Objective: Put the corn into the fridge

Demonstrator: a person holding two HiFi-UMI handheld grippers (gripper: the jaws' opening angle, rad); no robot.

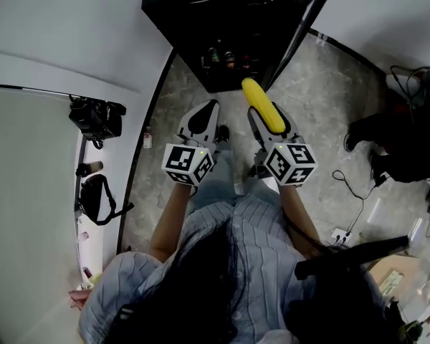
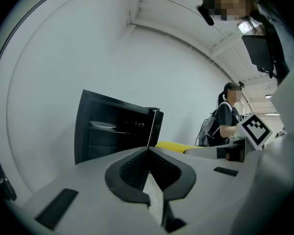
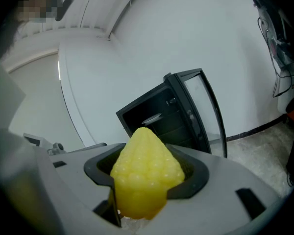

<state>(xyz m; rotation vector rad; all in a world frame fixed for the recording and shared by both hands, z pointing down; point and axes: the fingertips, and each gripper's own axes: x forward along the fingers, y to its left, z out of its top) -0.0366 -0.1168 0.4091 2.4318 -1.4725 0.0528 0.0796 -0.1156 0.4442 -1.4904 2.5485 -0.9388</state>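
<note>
Grey marbled floor (image 1: 330, 99), white walls all round, and dead ahead stands the black fridge (image 1: 222, 27), its glass door (image 3: 208, 106) wide open and its shelves showing. My left gripper (image 1: 209, 112) rides alongside, jaws pressed together on nothing. My right gripper (image 1: 271, 124) pinches the corn (image 1: 261, 102), whose tip points at the fridge. This looks like the carry. Next I'd reach in through the opening, find a free shelf and let go.

I stood in a lab-like workroom: a small black fridge (image 1: 222, 20) ahead of my left gripper (image 1: 206, 113), bags (image 1: 97, 118) on a white table (image 1: 29, 192) to its left, cables (image 1: 352, 186) across the stone floor (image 1: 322, 99) to its right.
</note>
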